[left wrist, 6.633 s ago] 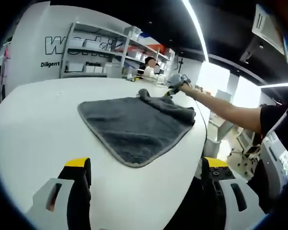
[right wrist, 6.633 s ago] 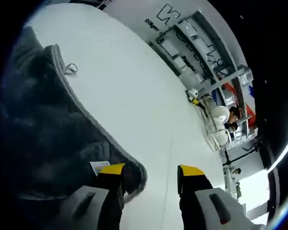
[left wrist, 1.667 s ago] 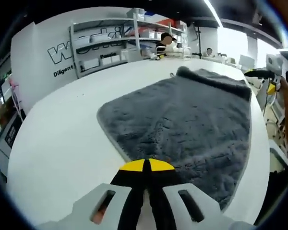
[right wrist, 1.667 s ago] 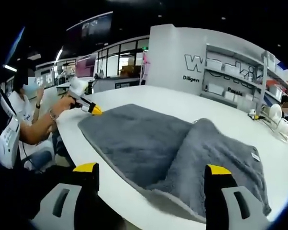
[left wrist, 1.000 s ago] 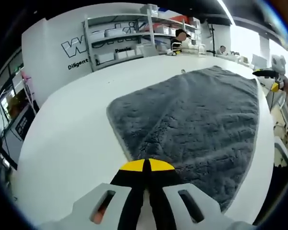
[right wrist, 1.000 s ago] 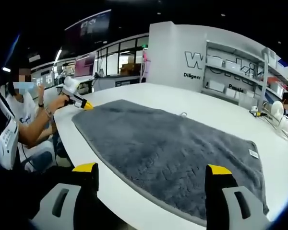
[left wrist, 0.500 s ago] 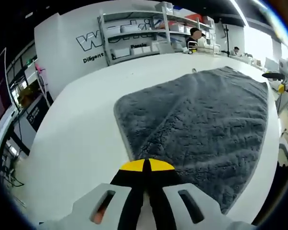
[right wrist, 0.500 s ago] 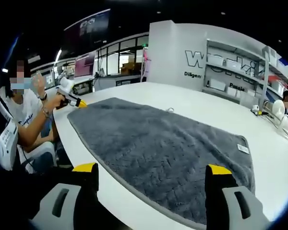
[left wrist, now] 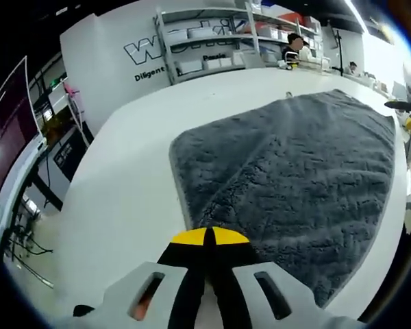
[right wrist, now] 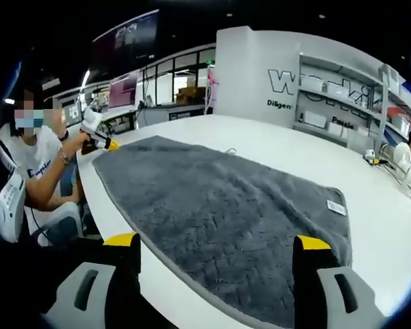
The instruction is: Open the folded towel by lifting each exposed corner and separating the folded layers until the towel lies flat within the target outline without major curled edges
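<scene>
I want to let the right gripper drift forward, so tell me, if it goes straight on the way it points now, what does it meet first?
Probably the grey towel: it lies spread on the white table directly ahead of the open right gripper, between its jaws. Depth is unclear.

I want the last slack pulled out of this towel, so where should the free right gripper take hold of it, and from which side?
Probably the corner by the white label on the grey towel. It lies opposite the corner the left gripper holds pinched shut, so pulling there tensions the diagonal crease. The open right gripper should come in low from the bare white table beyond that hem, sliding one finger under the flat edge.
</scene>
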A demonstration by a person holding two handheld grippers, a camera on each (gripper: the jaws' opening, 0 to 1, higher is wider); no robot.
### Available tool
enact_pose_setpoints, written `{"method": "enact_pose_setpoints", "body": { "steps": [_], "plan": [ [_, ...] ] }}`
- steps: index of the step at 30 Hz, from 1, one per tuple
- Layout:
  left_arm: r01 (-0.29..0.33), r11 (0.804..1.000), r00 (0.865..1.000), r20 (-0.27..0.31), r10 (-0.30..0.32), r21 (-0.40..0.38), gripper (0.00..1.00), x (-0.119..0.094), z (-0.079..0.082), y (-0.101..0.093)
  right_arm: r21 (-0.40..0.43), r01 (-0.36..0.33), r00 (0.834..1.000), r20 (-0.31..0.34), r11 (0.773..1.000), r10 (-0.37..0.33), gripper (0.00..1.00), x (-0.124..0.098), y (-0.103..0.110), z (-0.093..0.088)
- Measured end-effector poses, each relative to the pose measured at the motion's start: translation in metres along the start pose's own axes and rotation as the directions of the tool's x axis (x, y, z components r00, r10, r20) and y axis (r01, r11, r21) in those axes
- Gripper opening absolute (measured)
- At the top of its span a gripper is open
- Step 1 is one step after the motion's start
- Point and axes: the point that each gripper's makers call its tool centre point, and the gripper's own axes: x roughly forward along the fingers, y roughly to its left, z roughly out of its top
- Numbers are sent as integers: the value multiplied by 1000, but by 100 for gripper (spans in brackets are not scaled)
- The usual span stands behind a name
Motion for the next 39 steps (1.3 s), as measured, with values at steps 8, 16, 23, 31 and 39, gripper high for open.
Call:
{"method": "enact_pose_setpoints", "body": {
  "steps": [8, 16, 23, 31, 39],
  "plan": [
    [-51, 999, 998, -38, 51, 1, 0, -7, -12, 21, -11, -8, 1000, -6, 1000, 8, 93, 6, 0, 5],
    [-103, 995, 992, -73, 103, 8, 0, -13, -21, 37, -10, -11, 1000, -15, 1000, 11, 94, 9, 0, 3],
    [-145, 989, 985, -98, 145, 10, 0, -17, -28, 48, -9, -11, 1000, -22, 1000, 11, 95, 12, 0, 2],
    [-148, 989, 986, -85, 146, -13, 1, -23, -31, 49, -4, -10, 1000, -29, 1000, 10, 99, 15, 1, 0],
    [-81, 989, 992, 88, 91, -120, 1, -43, 2, 44, -6, -17, 999, -28, 1000, 17, 99, 19, 4, 1]
  ]
}}
